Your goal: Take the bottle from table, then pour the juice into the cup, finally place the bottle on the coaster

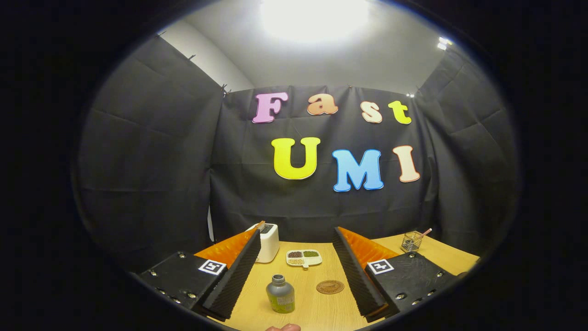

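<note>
Gripper [294,285] fingers spread wide, holding nothing. Small grey-capped bottle of green juice [280,293] stands upright between them near the wooden table's [321,312] near edge. Risk: off-centre closing may tip it toward the round brown coaster [330,287].

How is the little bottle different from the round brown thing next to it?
The bottle stands upright and tall; the coaster lies flat on the table. The bottle is grey on top with green below; the coaster is brown all over. The bottle sits between the open fingers of the gripper; the coaster lies nearer one finger. Both rest on the wooden table, apart from each other.
</note>
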`<state>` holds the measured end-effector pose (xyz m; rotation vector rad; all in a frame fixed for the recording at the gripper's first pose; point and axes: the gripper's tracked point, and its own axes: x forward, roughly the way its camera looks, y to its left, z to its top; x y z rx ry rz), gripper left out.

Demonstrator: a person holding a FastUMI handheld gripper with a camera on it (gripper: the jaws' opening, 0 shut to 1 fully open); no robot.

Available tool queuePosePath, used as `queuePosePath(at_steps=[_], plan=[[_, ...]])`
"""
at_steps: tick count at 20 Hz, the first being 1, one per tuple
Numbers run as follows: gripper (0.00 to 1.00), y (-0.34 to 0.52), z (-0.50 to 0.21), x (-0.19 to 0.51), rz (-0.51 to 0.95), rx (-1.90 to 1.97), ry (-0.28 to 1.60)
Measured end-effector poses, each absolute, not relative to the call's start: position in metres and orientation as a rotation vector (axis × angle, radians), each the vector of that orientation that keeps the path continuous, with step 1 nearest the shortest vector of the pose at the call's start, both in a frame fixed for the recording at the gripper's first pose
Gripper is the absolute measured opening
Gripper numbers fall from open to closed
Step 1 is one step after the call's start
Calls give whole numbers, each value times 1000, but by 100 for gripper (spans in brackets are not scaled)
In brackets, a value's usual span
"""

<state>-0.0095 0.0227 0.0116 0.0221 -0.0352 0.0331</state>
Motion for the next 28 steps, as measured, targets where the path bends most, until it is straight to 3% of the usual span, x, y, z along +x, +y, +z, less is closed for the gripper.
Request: queuePosePath(at_steps=[12, 28], plan=[[96, 38, -38, 13, 18, 12, 6], [97, 69, -170, 63, -14, -10, 247]])
